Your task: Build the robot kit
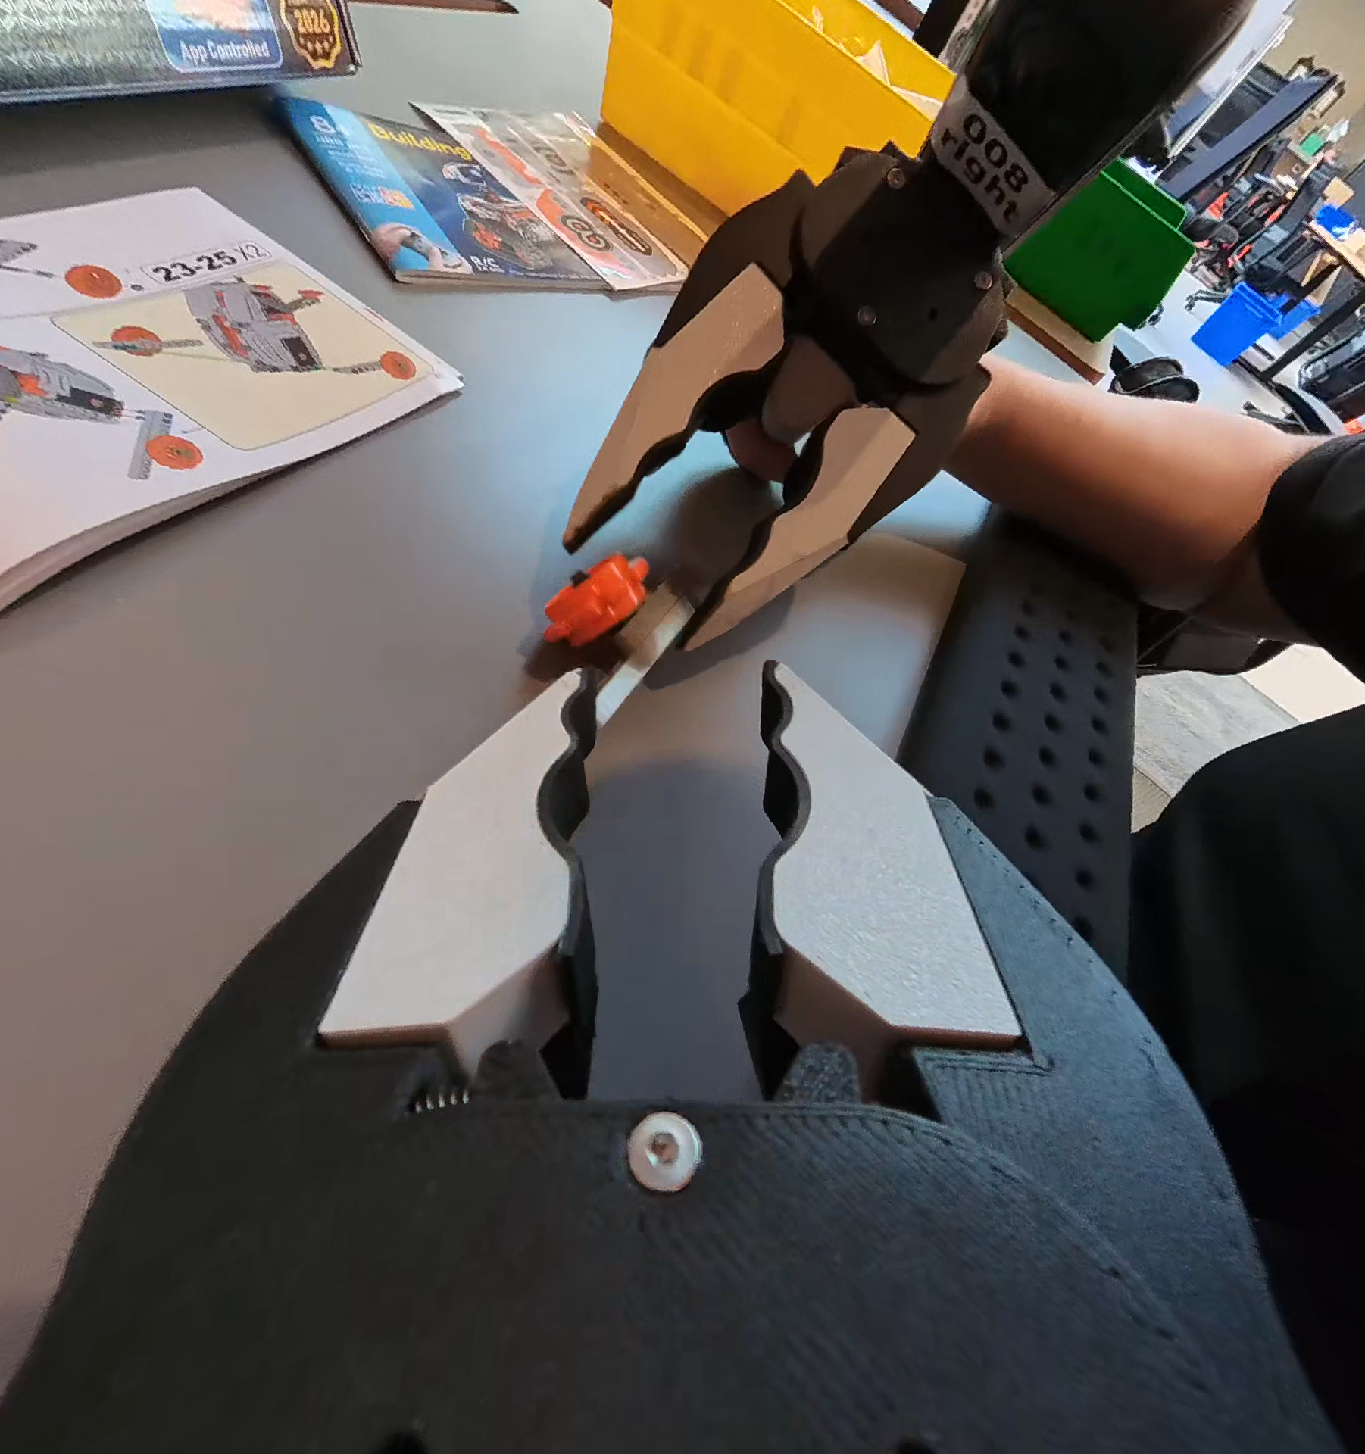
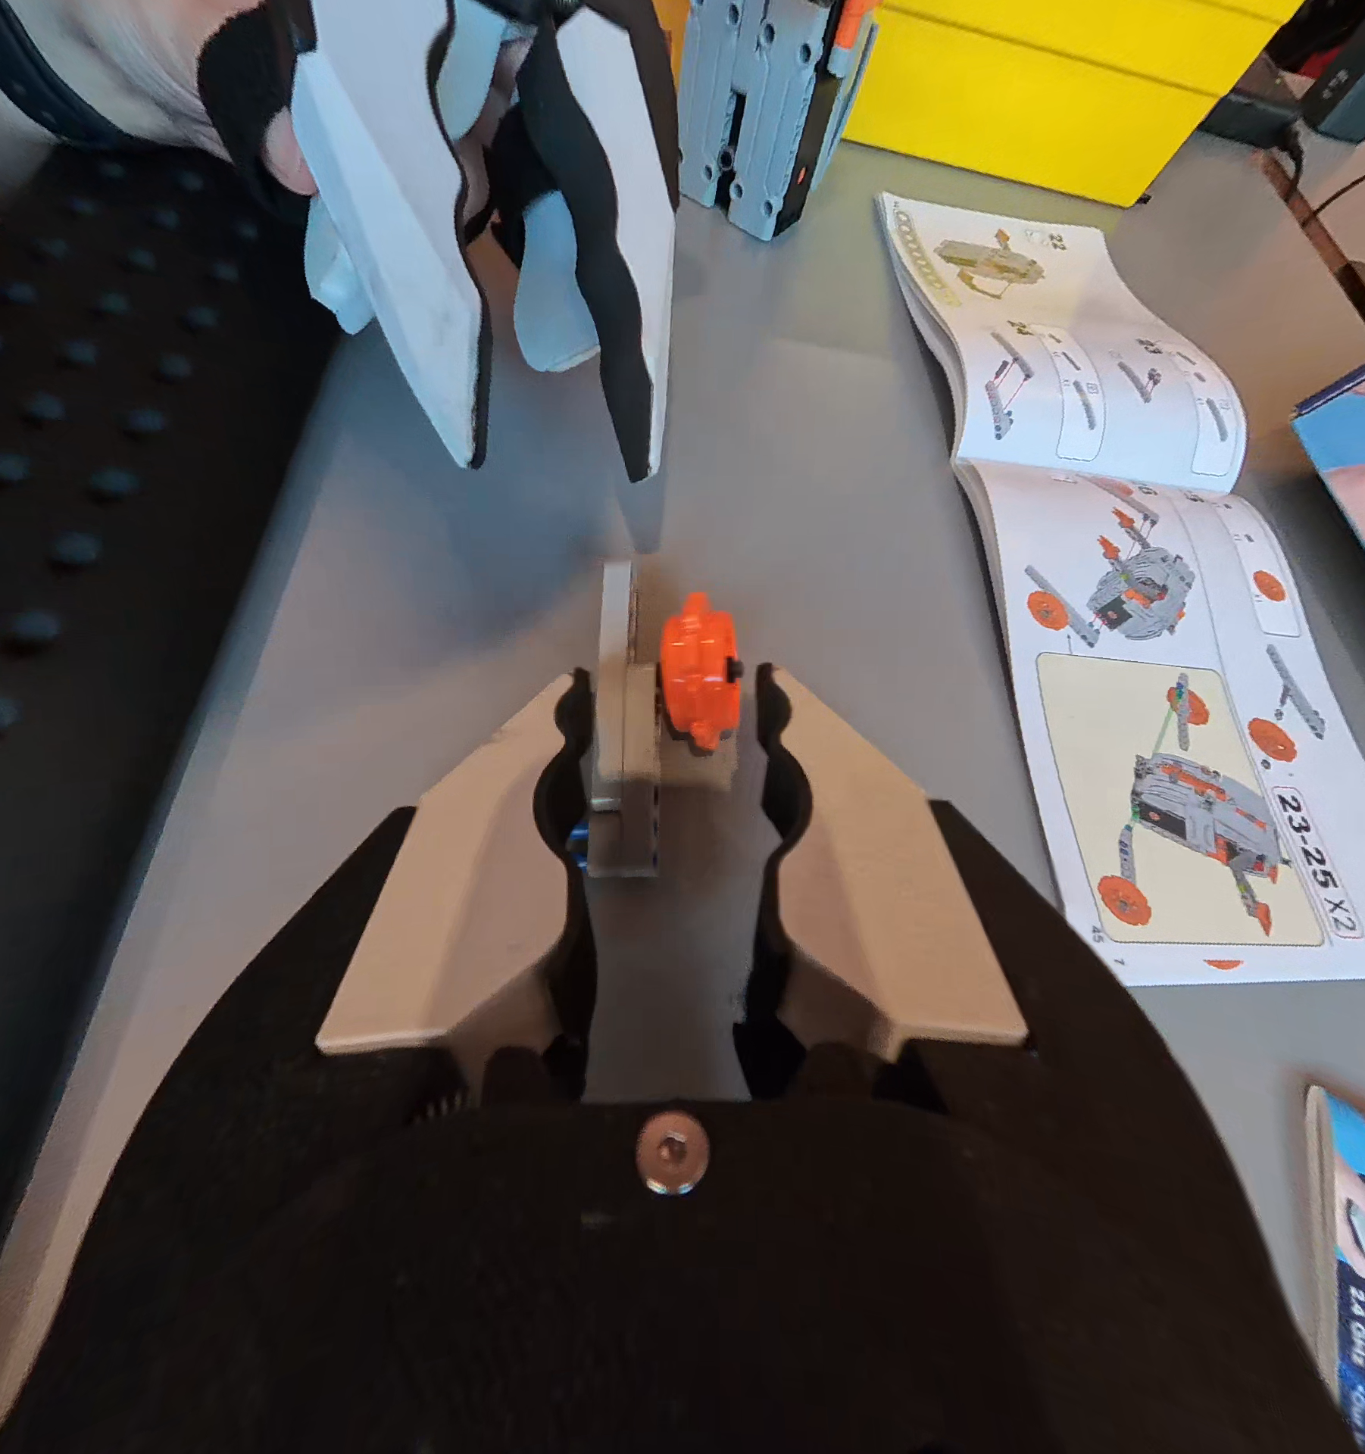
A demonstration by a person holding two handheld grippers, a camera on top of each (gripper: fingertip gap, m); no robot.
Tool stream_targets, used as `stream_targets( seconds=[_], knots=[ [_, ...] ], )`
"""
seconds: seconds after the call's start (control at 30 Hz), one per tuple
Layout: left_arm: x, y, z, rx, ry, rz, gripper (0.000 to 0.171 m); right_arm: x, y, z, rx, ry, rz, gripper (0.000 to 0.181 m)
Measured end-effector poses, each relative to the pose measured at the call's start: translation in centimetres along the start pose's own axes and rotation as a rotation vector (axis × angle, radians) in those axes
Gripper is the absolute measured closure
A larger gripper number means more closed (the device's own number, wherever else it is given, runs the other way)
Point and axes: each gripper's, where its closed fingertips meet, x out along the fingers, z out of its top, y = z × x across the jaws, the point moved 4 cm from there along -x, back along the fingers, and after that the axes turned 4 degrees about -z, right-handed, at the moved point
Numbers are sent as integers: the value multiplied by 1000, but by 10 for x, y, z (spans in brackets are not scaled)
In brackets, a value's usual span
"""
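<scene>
Right gripper [image 2: 667, 680] parted, straddling small grey plastic beam with orange wheel [image 2: 699, 680], ungripped; left gripper [image 1: 673, 680] parted, empty, beam end at its fingertip. Best squared on the beam before any squeeze.

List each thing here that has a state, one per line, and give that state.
Left hand-held gripper: open, holds nothing.
Right hand-held gripper: open, around the wheel piece.
Wheel piece: on the table, ungripped.
Booklet: lying open.
Yellow bin: upright on the table.

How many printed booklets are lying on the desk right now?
3: the open instruction booklet right of the orange wheel piece, a blue-covered booklet by the yellow bin, a leaflet overlapping it. Others may be hidden.
</scene>
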Motion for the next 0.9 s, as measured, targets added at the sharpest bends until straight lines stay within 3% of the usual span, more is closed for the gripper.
stream_targets(
  seconds=[0.17, 0.3, 0.47, 0.6, 0.73, 0.9],
  knots=[
    [0, 1, 0, -8, -3, -4, 131, -18, -3, 2, 3, -43, -42, 134],
    [0, 0, -2, -2, 10, -1, 131, -27, 3, -14, 79, 1, 37, 149],
    [1, 0, -3, 10, 23, 8, 132, -24, 10, -23, 141, 65, 152, 144],
    [-1, 1, -4, 19, 23, 20, 133, -25, 11, -22, 85, 62, 115, 144],
    [0, 1, -4, 27, 31, 25, 133, -22, 10, -31, 164, 132, 137, 153],
    [1, 0, -6, 55, 55, 43, 133, -23, 7, -29, 287, 113, 193, 165]
  ],
)
